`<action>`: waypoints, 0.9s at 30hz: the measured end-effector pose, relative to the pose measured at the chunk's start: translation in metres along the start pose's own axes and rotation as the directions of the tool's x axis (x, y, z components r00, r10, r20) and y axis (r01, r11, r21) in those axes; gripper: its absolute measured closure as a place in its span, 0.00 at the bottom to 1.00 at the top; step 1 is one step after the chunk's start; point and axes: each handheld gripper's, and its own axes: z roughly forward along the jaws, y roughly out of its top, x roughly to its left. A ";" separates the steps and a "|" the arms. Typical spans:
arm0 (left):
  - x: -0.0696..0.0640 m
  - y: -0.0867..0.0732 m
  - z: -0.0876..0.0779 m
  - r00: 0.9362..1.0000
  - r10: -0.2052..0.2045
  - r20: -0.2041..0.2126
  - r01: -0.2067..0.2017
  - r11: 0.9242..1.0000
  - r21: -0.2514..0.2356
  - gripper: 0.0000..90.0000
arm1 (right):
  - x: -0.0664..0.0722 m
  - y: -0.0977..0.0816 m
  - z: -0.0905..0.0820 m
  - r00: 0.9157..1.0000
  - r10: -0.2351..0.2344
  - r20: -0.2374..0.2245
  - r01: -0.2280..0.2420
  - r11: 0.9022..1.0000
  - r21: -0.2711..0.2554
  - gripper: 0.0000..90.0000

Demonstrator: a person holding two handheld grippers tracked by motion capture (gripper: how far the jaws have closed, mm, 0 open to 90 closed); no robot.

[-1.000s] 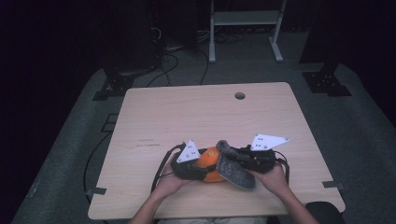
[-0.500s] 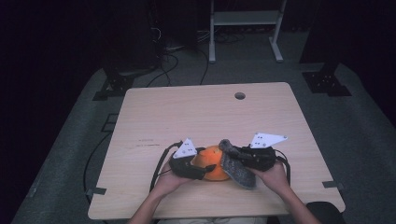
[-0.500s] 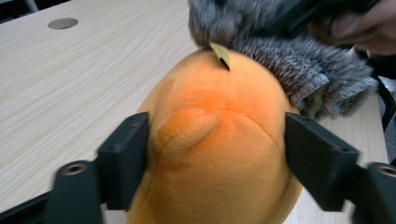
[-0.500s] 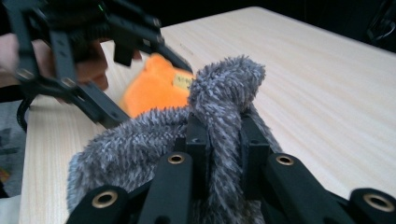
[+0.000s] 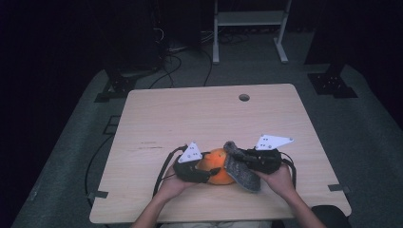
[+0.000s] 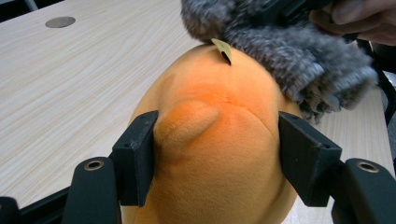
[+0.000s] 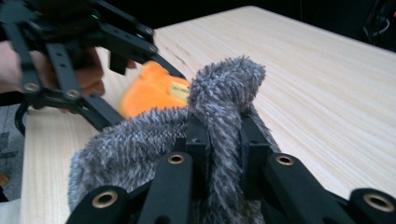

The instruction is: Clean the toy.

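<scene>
An orange plush toy (image 5: 217, 166) sits near the table's front edge between the person's hands. My left gripper (image 6: 217, 158) has its pads squeezed into the toy's sides. Its jaws have just been closing, with the toy between them. A small yellow tag (image 6: 223, 46) sticks up from the toy's seam. A grey fuzzy sock (image 5: 242, 173) drapes against the toy's right side. My right gripper (image 7: 224, 140) is shut on a fold of the sock (image 7: 224, 88). In the right gripper view, the left gripper (image 7: 93, 46) and the toy (image 7: 149, 91) lie just beyond the sock.
The light wooden table (image 5: 199, 114) has a round cable hole (image 5: 244, 97) near its far edge. Cables trail from both grippers by the front edge. Dark floor, cables and a white stand's legs (image 5: 249, 28) lie beyond the table.
Both hands have stayed in nearly the same spot at the front edge. The toy and the sock remain pressed together between the grippers.
</scene>
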 end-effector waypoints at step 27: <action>0.007 0.005 -0.006 0.996 -0.022 0.088 0.027 0.998 -0.059 0.16 | 0.002 -0.001 0.004 0.999 -0.015 -0.035 0.014 1.000 -0.026 0.86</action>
